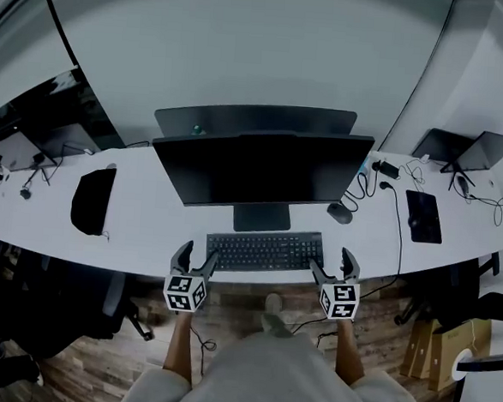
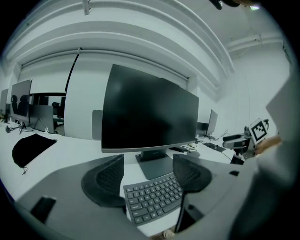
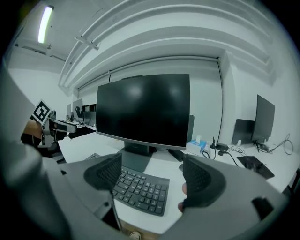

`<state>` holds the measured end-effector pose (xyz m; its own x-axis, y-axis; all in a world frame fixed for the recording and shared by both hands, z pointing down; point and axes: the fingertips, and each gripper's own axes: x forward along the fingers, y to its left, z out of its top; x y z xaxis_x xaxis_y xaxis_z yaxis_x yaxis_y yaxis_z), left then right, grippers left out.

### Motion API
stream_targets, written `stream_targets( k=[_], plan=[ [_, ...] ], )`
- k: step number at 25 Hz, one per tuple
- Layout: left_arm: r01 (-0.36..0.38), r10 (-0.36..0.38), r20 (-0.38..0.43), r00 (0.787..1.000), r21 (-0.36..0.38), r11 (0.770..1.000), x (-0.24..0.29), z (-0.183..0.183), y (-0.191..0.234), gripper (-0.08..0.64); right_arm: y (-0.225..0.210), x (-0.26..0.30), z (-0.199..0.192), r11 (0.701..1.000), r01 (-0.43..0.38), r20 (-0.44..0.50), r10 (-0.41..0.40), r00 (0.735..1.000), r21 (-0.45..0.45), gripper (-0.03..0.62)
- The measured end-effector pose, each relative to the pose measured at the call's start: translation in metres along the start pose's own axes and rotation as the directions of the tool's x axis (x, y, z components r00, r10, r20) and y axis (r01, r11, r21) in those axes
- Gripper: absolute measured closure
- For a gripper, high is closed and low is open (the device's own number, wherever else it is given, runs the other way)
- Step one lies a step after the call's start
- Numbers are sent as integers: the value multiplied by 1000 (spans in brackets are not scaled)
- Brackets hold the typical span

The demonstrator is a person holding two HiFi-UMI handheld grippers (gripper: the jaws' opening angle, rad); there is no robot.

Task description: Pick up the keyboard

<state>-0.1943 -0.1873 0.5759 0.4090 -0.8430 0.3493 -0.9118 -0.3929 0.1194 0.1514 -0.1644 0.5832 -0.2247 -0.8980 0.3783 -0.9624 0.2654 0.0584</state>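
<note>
A dark keyboard [image 1: 264, 250] lies flat on the white desk [image 1: 147, 223] in front of the monitor stand. My left gripper [image 1: 194, 261] hovers open at the keyboard's left end [image 2: 152, 197], and its jaws hold nothing. My right gripper [image 1: 333, 268] stands open at the keyboard's right end [image 3: 140, 191], also with nothing between its jaws. Both grippers sit at the desk's front edge, close to the keyboard; whether they touch it I cannot tell.
A large dark monitor [image 1: 262, 169] stands right behind the keyboard. A mouse [image 1: 340, 213] and cables [image 1: 396, 215] lie to the right, with a black tablet [image 1: 423, 216] beyond. A black cloth [image 1: 92, 200] lies at the left. Office chairs [image 1: 72, 304] stand below the desk.
</note>
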Motion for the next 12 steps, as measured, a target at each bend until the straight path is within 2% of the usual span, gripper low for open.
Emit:
stream_targets(
  k=[12],
  plan=[
    [-91, 90, -43, 995, -27, 995, 52, 14, 12, 249, -38, 76, 14, 996, -93, -28, 93, 995, 6, 189]
  ],
)
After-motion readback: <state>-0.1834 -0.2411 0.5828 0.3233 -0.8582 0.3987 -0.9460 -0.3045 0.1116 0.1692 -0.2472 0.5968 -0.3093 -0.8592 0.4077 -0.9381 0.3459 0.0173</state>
